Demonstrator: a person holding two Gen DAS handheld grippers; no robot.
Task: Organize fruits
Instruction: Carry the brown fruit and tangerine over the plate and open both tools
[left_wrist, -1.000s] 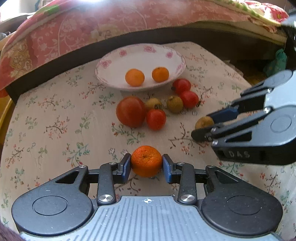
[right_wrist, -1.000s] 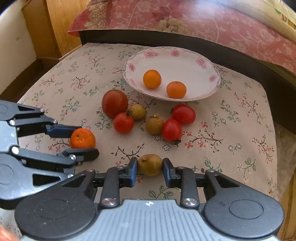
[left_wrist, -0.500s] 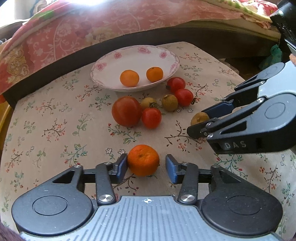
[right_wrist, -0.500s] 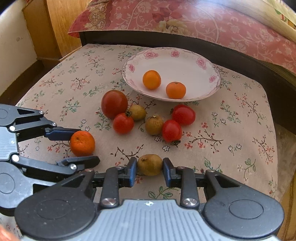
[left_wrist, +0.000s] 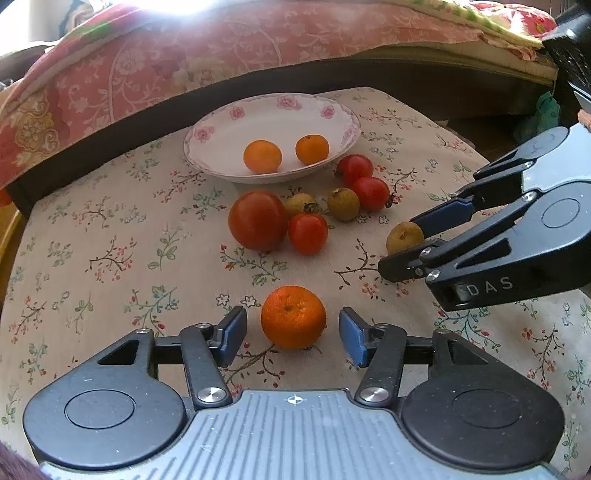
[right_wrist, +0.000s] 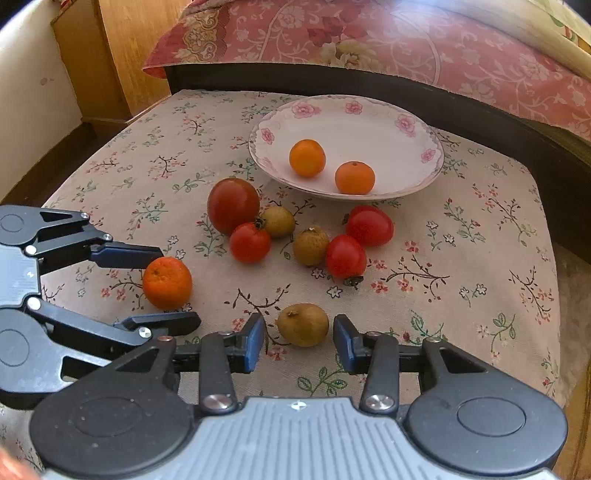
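Glare washes out bedspread (left_wrist: 192, 55) top; teal item (left_wrist: 543, 118) by bed, perhaps cloth, unidentifiable.

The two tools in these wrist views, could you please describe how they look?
Both match. The left tool and right tool have black linkage arms with silver pivot screws, blue pads on the fingers, and a ribbed grey body with rounded black housings. The right tool's side reads "DAS". No cables or sleeves are visible.
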